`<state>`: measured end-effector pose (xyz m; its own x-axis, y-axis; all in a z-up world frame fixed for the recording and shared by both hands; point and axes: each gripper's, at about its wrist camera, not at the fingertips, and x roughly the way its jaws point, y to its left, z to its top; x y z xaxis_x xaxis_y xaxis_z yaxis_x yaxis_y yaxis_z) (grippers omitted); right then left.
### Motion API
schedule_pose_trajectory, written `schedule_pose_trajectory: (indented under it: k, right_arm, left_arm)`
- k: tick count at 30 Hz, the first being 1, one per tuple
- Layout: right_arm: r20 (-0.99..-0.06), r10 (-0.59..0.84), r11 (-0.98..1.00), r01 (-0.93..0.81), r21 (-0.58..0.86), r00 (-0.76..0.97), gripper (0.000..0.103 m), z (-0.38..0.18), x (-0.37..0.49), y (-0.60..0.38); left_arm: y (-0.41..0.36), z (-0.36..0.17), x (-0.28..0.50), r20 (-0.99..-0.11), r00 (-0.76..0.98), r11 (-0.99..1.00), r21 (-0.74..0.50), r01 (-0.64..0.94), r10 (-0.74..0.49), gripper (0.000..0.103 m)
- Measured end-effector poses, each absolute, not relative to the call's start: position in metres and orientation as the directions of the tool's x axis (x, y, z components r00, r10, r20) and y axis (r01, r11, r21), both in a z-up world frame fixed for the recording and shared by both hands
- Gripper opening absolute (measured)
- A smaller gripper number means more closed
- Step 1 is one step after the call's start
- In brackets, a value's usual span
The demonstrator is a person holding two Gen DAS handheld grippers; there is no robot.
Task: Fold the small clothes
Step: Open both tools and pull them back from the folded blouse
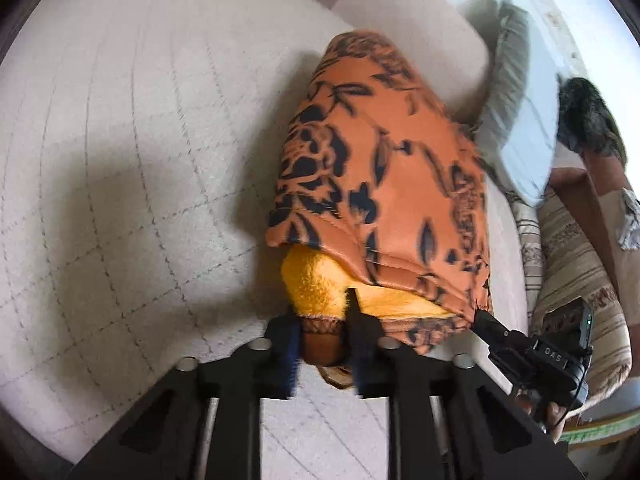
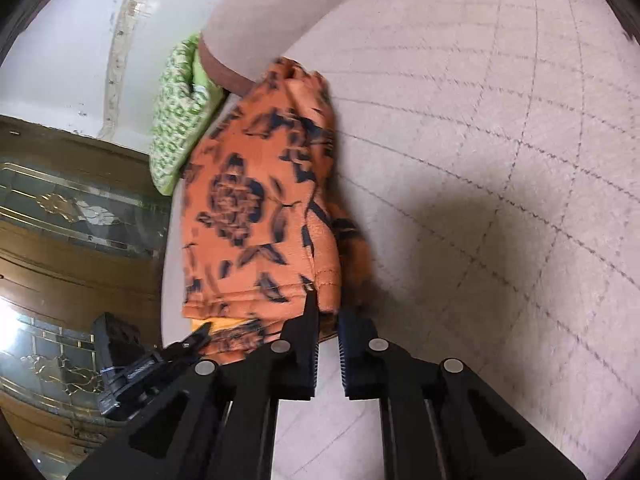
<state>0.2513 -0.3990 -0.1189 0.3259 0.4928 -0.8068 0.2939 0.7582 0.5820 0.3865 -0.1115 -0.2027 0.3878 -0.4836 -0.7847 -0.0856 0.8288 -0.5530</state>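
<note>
Nearest, left gripper point(image 1: 322, 320): jaws clamped on the near edge of one orange floral garment point(image 1: 384, 184), its yellow fleece lining point(image 1: 320, 284) showing; the pinched hem is partly hidden between the fingers. Right gripper point(image 2: 326, 312): jaws closed on the same garment's near edge, the contact blurred. Garment lies bunched on one quilted white bed cover point(image 1: 120, 140). Seen beside it from the left wrist, the right gripper's body bears "DAS". Beyond: one green patterned cushion point(image 2: 180, 112), one grey fringed pillow point(image 1: 508, 80), edges cut off.
</note>
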Motion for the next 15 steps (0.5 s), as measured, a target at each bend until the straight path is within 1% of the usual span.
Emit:
schedule_pose_trajectory:
  k: [1,3,6,7,8,9,10,11,12,13,15]
  right_arm:
    - [-0.813,0.482,0.778,0.267,0.569,0.328,0.007,-0.108,0.25,-0.395]
    - [-0.839,0.443,0.815,0.246,0.524,0.318,0.007,-0.104,0.25,-0.388]
    - [-0.881,0.394,0.847,0.268,0.458,0.26,0.007,-0.129,0.252,-0.385]
    - [-0.879,0.402,0.845,0.266,0.463,0.256,0.008,-0.134,0.252,-0.384]
    - [-0.872,0.409,0.84,0.263,0.475,0.268,0.013,-0.132,0.251,-0.384]
    - [-0.869,0.411,0.84,0.255,0.479,0.275,0.015,-0.128,0.251,-0.385]
    - [-0.864,0.411,0.839,0.251,0.483,0.289,0.017,-0.124,0.249,-0.387]
    - [-0.858,0.415,0.829,0.262,0.494,0.304,0.025,-0.121,0.246,-0.39]
    - [-0.854,0.414,0.82,0.277,0.5,0.315,0.03,-0.12,0.241,-0.393]
    - [-0.852,0.413,0.815,0.286,0.503,0.322,0.035,-0.12,0.238,-0.395]
    - [-0.846,0.413,0.799,0.312,0.514,0.337,0.035,-0.117,0.227,-0.398]
  left_arm:
    - [-0.111,-0.199,0.385,-0.787,0.394,0.835,-0.544,-0.081,-0.475,0.015]
    - [-0.112,-0.202,0.387,-0.81,0.385,0.856,-0.509,-0.086,-0.442,0.015]
    - [-0.115,-0.208,0.388,-0.833,0.375,0.876,-0.472,-0.096,-0.407,0.018]
    - [-0.117,-0.207,0.388,-0.835,0.381,0.881,-0.463,-0.095,-0.398,0.019]
    - [-0.118,-0.204,0.387,-0.839,0.385,0.888,-0.45,-0.095,-0.384,0.023]
    - [-0.118,-0.202,0.386,-0.839,0.393,0.891,-0.444,-0.094,-0.376,0.03]
    - [-0.12,-0.2,0.383,-0.842,0.402,0.899,-0.429,-0.093,-0.36,0.034]
    - [-0.12,-0.198,0.38,-0.847,0.412,0.909,-0.406,-0.093,-0.336,0.042]
    - [-0.12,-0.196,0.375,-0.85,0.428,0.92,-0.381,-0.097,-0.307,0.045]
    - [-0.122,-0.193,0.37,-0.847,0.441,0.923,-0.372,-0.095,-0.296,0.045]
    - [-0.125,-0.186,0.36,-0.842,0.469,0.932,-0.349,-0.097,-0.267,0.045]
